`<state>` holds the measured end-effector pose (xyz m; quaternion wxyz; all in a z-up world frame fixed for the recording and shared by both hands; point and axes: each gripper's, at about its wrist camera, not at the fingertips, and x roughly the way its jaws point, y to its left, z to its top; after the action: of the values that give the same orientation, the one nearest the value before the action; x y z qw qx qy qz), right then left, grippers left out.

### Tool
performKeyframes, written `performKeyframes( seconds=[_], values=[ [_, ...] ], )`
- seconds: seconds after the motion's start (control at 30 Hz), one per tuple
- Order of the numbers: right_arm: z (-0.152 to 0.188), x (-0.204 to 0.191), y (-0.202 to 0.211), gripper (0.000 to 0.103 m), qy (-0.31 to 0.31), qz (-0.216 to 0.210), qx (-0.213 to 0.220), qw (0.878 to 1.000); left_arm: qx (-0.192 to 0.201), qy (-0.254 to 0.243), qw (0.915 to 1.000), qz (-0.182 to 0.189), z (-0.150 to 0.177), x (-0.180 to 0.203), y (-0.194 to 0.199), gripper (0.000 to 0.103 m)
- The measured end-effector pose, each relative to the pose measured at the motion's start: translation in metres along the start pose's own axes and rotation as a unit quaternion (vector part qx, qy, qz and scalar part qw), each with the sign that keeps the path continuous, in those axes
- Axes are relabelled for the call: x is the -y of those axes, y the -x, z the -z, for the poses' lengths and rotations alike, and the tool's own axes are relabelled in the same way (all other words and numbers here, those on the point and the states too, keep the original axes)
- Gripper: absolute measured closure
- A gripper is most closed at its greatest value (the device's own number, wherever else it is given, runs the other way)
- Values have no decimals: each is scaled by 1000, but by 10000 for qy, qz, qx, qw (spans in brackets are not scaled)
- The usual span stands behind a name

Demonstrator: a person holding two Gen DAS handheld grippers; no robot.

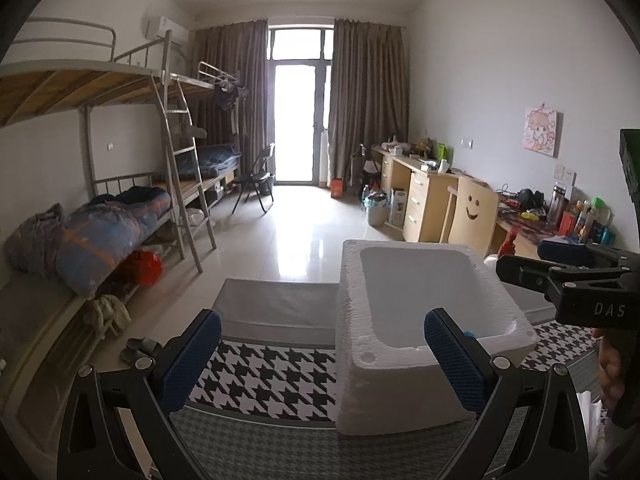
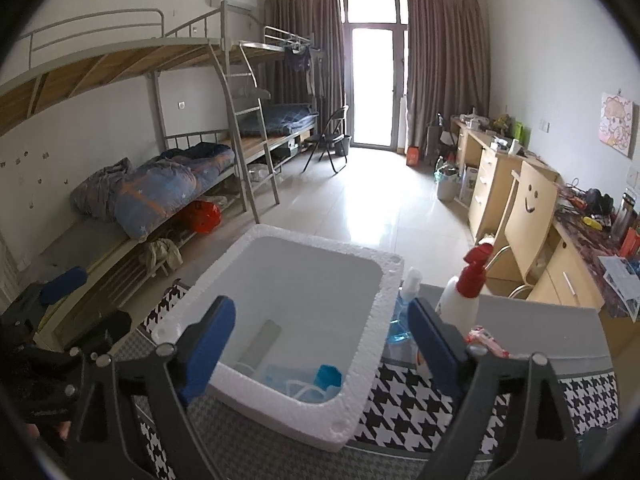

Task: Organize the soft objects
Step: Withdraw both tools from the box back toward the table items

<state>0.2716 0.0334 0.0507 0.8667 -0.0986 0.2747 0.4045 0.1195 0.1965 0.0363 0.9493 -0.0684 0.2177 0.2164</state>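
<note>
Two grippers hang over a white foam box (image 2: 280, 280) on the counter (image 2: 520, 320) w/ a black-and-white cloth (image 1: 272, 376). Left gripper (image 1: 322, 356) has its jaws wide open, nothing in them; it sits just in front of the box. Right gripper (image 2: 322, 340) is above the box's near edge, jaws wide open and empty too. Soft blue things (image 2: 316, 380) lie inside the box, at its near end, by a grey tube (image 2: 262, 342). A spray bottle (image 2: 464, 288) w/ a red top stands right beside the box.
</note>
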Motion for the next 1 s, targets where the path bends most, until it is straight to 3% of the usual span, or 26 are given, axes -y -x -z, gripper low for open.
performKeyframes(
  seconds=[1.0],
  values=[
    [29,16,64,12,-123,196,449,9987,356,-259,9983,384,6,36,48,1]
  ],
)
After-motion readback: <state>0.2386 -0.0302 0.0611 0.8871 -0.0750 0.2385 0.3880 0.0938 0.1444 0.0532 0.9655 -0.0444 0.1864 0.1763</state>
